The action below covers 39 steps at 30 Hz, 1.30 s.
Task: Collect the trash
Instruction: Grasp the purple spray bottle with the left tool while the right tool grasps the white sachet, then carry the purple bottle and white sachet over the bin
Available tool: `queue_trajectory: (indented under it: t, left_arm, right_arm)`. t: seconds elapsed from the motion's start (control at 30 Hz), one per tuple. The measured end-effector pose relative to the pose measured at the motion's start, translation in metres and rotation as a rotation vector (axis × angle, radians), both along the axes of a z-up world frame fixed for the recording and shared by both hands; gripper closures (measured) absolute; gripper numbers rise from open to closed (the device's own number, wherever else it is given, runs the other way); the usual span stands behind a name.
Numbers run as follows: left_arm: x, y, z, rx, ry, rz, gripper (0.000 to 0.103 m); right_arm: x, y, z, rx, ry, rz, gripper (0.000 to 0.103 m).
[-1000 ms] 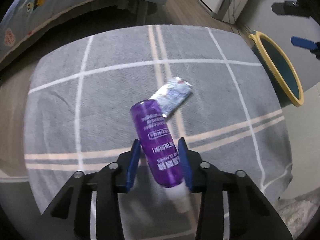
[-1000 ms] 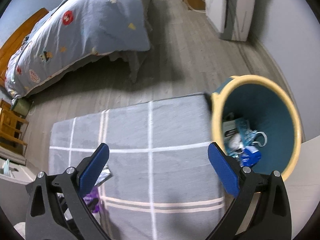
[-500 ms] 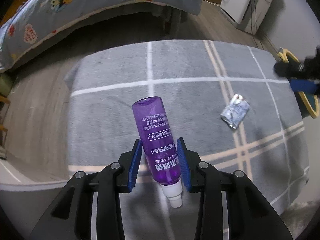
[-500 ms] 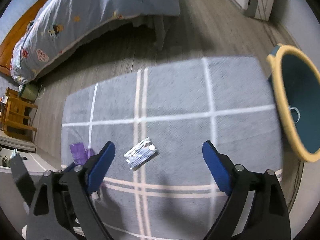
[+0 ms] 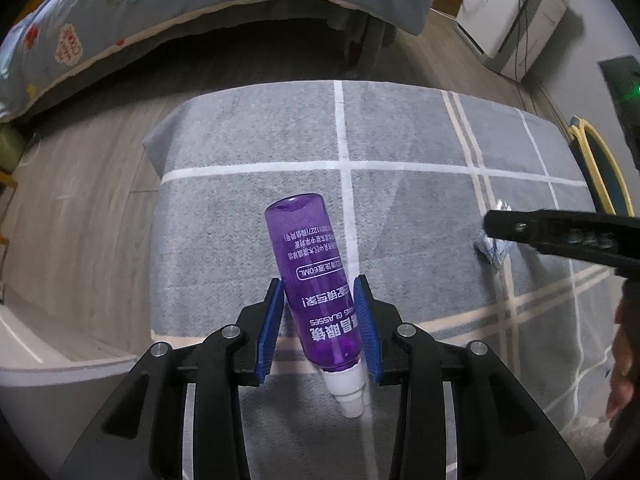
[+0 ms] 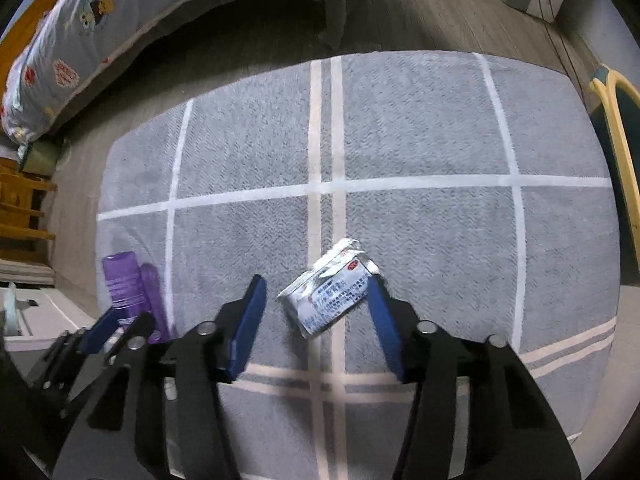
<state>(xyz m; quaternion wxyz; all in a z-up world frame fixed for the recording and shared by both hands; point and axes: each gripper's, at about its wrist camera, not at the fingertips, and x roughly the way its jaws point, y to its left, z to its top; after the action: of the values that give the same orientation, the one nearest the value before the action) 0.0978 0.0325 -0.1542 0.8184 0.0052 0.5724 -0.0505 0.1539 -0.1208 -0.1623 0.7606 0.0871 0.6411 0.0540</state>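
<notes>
While closing on the packet [image 6: 330,290], the right gripper [image 6: 316,316] has it lying between its fingers [image 6: 248,316], pads not yet pressing; right pad at the packet's edge, left pad with a gap. Packet flat on the rug [image 6: 420,128], crumpled, foil-like, across a pale double stripe.

Left gripper [image 5: 318,330] clamped on the purple bottle [image 5: 310,276]: fingers [image 5: 270,332] squeezing its lower body, white nozzle toward the camera, base sticking out beyond the fingertips, held above the rug.

Beyond the right fingers: more rug, then wood floor and the bed [image 6: 100,24]. Far right of the fingers, well apart from the packet, the yellow-rimmed bin [image 6: 618,120], only its edge showing.

Step in hand, by the look of it: picking up the packet, second item of a pair, bottle already secured.

Next move probably calls for finishing the squeeze low enough to catch the thin packet instead of skating over it, then lifting and carrying both items right to the bin. Risk: a flat, slippery packet sliding out or getting pinched only by a corner.
</notes>
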Motion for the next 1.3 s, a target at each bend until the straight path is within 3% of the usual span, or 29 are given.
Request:
queue_trajectory:
  t: [0.07,0.2,0.47,0.93,1.3]
  left_arm:
    - [0.000,-0.001,-0.001,0.005,-0.002,-0.010,0.066]
    - [0.002,-0.004,-0.002,0.007,-0.002,-0.015,0.066]
    - [0.001,-0.010,0.008,-0.007,-0.034,-0.034,0.067]
    - [0.002,-0.036,0.041,-0.027,-0.147,-0.083,0.068]
    - [-0.001,-0.076,0.069,-0.016,-0.243,-0.156,0.069]
  right_arm:
    - [0.001,0.006,-0.004,-0.033,0.001,0.024,0.067]
    - [0.001,0.011,-0.002,-0.089,-0.026,0.070,0.079]
    - [-0.001,-0.009,0.020,-0.039,-0.071,0.043,0.079]
    - [-0.003,-0.070,0.094,0.081,-0.232,-0.015,0.079]
    - [-0.009,-0.123,0.121,0.085,-0.305,-0.036,0.079]
